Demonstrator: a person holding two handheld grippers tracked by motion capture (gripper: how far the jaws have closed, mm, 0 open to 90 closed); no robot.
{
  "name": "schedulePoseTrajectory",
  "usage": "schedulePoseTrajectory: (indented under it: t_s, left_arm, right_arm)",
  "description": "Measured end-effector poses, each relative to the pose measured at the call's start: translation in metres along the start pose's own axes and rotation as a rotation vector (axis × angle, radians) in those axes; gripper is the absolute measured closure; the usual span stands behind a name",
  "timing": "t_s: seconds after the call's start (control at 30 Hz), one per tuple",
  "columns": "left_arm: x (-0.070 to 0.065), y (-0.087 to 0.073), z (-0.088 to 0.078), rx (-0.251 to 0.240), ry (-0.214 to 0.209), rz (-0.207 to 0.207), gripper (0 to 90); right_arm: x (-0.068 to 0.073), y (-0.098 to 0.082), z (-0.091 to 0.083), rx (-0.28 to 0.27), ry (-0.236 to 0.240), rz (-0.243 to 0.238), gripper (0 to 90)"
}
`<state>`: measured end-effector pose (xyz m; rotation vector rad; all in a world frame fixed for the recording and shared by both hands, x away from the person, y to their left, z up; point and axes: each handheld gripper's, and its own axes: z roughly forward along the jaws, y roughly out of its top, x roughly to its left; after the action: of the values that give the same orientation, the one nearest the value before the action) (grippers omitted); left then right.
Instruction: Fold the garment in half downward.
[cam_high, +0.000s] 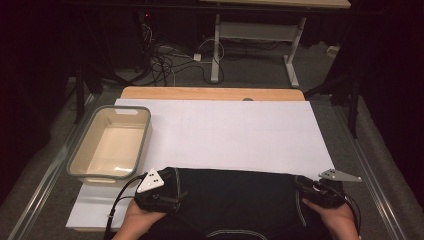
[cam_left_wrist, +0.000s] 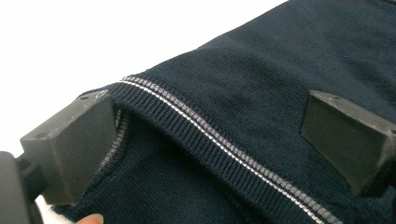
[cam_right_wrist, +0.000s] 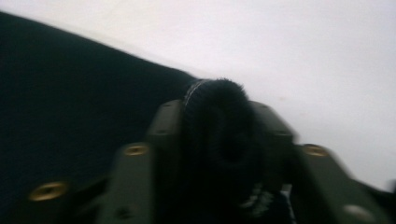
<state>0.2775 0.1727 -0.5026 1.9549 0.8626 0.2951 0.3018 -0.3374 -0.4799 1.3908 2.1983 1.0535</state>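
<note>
**A:** So where was the dark knit sweater (cam_high: 235, 200) at that point?

**B:** It was lying flat at the near edge of the table (cam_high: 210, 93), on the white sheet (cam_high: 240, 135), right between the two hands. The grey bin (cam_high: 111, 145) sat off to the left of it, apart from it.

**A:** And the grippers?

**B:** The left gripper (cam_high: 172, 192) was at the sweater's left edge. In its own view the jaws were spread wide, with the ribbed hem and its pale stripe (cam_left_wrist: 219, 135) running between them and the pads not pressing on it.

**A:** The right one?

**B:** The right gripper (cam_high: 305, 186) was at the sweater's right edge. Its view was blurry, but a bunched fold of the dark knit (cam_right_wrist: 217, 135) was pinched between its jaws, which were drawn in tight against it.
</note>
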Motion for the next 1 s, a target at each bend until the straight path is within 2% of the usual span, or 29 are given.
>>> schedulePoseTrajectory:
  t_s: [0.17, 0.23, 0.4, 0.5, 0.57, 0.63, 0.73, 0.8, 0.87, 0.9, 0.93, 1.0]
  left_arm:
    - [0.0, 0.0, 0.0, -0.003, 0.002, -0.002, 3.7]
    - [0.0, 0.0, -0.001, -0.008, 0.004, 0.001, 3.7]
    - [0.001, -0.001, -0.002, -0.024, 0.003, -0.013, 3.7]
    - [0.002, -0.002, -0.004, -0.04, -0.001, -0.029, 3.6]
    - [0.003, -0.002, -0.005, -0.044, -0.003, -0.043, 3.6]
    - [0.005, -0.001, -0.003, -0.033, -0.003, -0.051, 3.5]
    - [0.006, 0.007, 0.004, 0.011, 0.048, -0.029, 2.8]
    - [0.008, 0.013, 0.01, 0.014, 0.057, -0.029, 2.6]
    - [0.013, 0.019, 0.017, 0.003, 0.036, -0.074, 2.9]
    - [0.019, 0.023, 0.022, 0.017, 0.047, -0.108, 2.9]
    - [0.021, 0.025, 0.026, 0.03, 0.064, -0.122, 2.9]
    - [0.029, 0.03, 0.034, 0.094, 0.12, -0.141, 3.0]
  right_arm:
    - [0.001, -0.001, -0.001, -0.009, 0.01, -0.019, 73.9]
    - [0.002, -0.001, -0.003, -0.027, 0.001, -0.006, 75.4]
    - [-0.003, 0.003, -0.018, -0.121, -0.061, 0.004, 76.4]
    - [-0.015, 0.012, -0.03, -0.149, -0.104, -0.001, 76.6]
    - [-0.022, 0.014, -0.036, -0.158, -0.119, 0.014, 76.6]
    - [-0.027, 0.011, -0.036, -0.143, -0.127, 0.012, 76.4]
    - [-0.027, 0.0, -0.026, -0.133, -0.099, 0.03, 76.1]
    - [-0.028, -0.005, -0.02, -0.128, -0.092, 0.037, 75.8]
    - [-0.029, -0.005, -0.019, -0.123, -0.089, 0.035, 75.7]
    - [-0.028, -0.005, -0.019, -0.123, -0.088, 0.036, 75.7]
    - [-0.029, -0.006, -0.018, -0.116, -0.085, 0.034, 75.6]
    - [-0.028, -0.006, -0.017, -0.11, -0.084, 0.032, 75.4]
